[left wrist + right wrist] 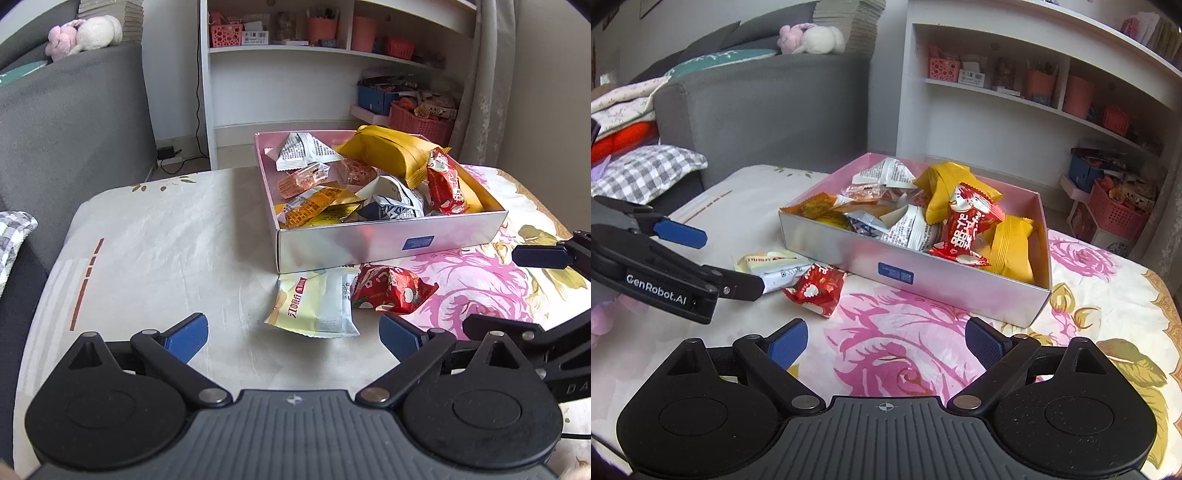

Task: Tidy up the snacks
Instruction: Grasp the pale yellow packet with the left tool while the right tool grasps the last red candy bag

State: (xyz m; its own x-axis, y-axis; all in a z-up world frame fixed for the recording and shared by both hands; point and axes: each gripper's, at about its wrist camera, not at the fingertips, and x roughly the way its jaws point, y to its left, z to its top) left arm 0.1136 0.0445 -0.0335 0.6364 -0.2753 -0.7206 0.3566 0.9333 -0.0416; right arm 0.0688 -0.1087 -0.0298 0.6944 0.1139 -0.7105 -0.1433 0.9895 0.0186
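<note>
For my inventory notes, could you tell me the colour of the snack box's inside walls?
Pink: the box shows its pink inner wall best in the right wrist view.

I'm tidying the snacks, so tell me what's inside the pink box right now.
The pink box holds piled wrappers: yellow packs, a red pack on top, white printed packets and orange ones. Whatever lies beneath the pile is covered.

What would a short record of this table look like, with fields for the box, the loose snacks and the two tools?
box: pink-lined box on a flowered cloth, full of wrapped snacks
loose snacks: pale yellow packet and red packet on the cloth, just in front of the box
left tool: open, empty, aimed at the pale yellow packet
right tool: open, empty, over the cloth
left to do: two packets outside the box
</note>
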